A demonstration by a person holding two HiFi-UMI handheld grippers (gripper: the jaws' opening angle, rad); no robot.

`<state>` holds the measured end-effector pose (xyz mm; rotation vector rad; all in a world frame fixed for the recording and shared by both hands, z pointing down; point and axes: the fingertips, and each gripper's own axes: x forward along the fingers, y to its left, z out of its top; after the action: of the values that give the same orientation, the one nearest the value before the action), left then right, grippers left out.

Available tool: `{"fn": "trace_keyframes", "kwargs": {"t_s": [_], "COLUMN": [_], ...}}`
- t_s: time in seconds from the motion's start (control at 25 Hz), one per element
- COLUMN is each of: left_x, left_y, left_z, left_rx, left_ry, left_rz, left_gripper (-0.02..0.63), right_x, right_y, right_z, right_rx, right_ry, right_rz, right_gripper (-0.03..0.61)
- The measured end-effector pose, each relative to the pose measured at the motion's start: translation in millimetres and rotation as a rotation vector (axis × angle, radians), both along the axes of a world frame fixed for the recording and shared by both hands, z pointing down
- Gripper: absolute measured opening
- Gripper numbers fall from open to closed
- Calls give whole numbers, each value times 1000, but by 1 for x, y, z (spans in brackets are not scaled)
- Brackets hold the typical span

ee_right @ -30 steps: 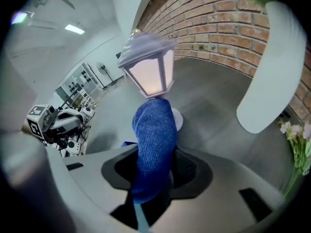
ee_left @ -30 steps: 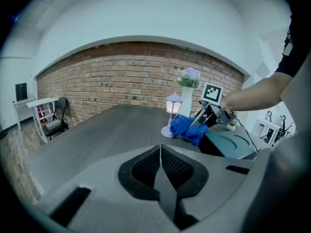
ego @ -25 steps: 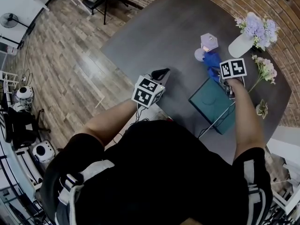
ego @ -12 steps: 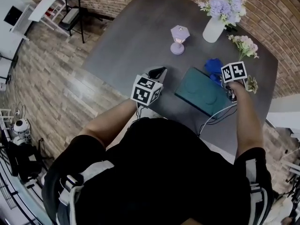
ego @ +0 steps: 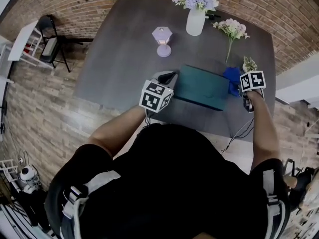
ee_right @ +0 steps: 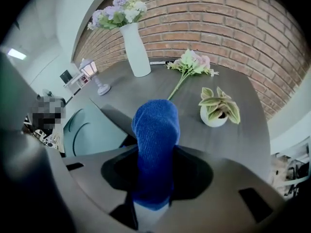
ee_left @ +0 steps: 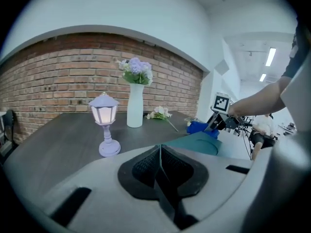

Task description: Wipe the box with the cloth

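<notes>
A teal box lies flat on the dark table. My right gripper is at the box's right end, shut on a blue cloth that touches that end. In the right gripper view the cloth stands up out of the gripper, with the box to its left. My left gripper sits at the box's left end, shut and holding nothing. In the left gripper view the gripper points across the box toward the cloth.
A lilac lantern, a white vase of purple flowers, a loose flower stem and a small potted plant stand behind the box. A cable hangs off the table's near edge. A brick wall runs behind the table.
The head view has swung round. My right gripper has carried the cloth from near the lantern along the box to its right end. The left gripper has stayed put.
</notes>
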<state>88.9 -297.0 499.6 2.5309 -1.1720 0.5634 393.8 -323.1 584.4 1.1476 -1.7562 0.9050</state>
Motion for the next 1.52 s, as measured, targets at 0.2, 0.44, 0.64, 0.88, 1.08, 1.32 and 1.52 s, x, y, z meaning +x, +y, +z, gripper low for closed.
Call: {"fn": "trace_keyframes", "kwargs": {"t_s": [0.2,0.44,0.64,0.88,1.08,1.32,1.52], "left_x": [-5,-14,-19,-23,-39,-77,-103], "left_y": [-1,7,20,36,40,36,47], "left_z": [0,3,13,20,19,20,27], "left_rx": [-2,-22,-57,-72,-68,-79,-101], "left_ry": [-10,-4,8,35,61,77,97], "left_rz": [66,165,241,299,286,212,162], "left_gripper": [18,17,17,17,17,17,17], "right_x": [-11,-19,-31,-49,-64,-37,-11], "right_y": [36,97,152,194,207,206,186], "right_z": [6,11,13,14,13,5,-36], "right_rx": [-1,-43,-77,-107,-126,-139,-74], "right_ry": [-27,-32,-31,-15,17,123,157], "right_rz": [77,191,282,341,353,401,457], "right_gripper": [155,155,155,156,156,156,156]}}
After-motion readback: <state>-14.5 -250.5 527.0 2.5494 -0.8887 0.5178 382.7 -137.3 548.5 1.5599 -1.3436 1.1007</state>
